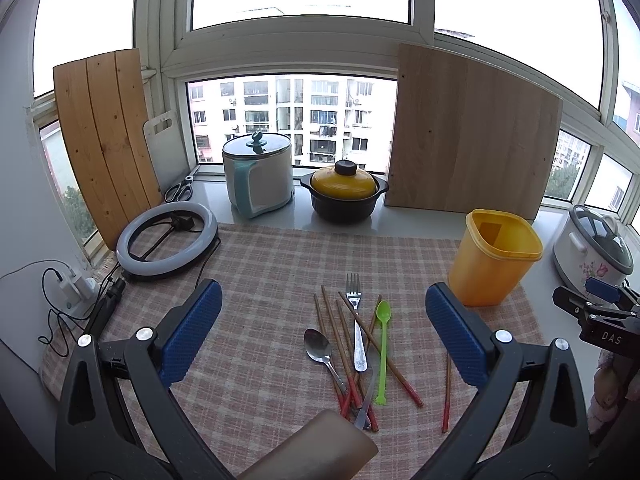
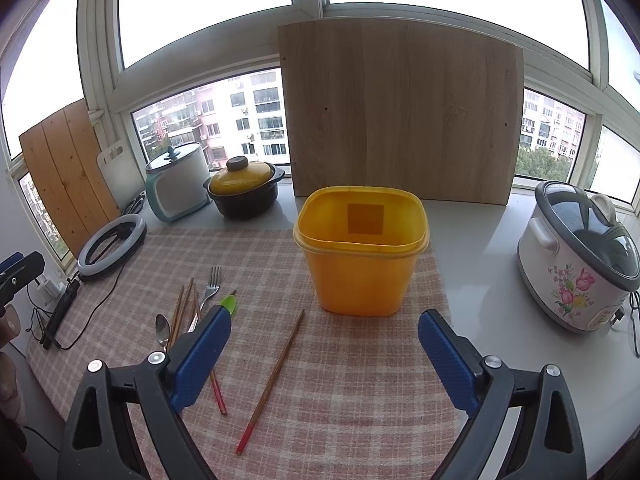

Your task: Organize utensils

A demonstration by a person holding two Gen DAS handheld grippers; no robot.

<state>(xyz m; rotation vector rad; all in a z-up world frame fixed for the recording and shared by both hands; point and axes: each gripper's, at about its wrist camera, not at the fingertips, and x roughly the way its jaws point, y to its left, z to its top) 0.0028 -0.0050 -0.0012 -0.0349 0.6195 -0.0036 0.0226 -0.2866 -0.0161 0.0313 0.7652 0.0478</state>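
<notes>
Standing apparently empty: yellow bin [image 2: 362, 256]

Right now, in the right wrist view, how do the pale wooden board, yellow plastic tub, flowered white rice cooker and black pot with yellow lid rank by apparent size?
Largest to smallest:
1. pale wooden board
2. yellow plastic tub and flowered white rice cooker: look alike, not ranked
3. black pot with yellow lid, though it stands farther away

Glossy metal fork [image 1: 356, 320]; matt, probably plastic tub [image 2: 362, 252]; woven cloth [image 2: 340, 380].
</notes>
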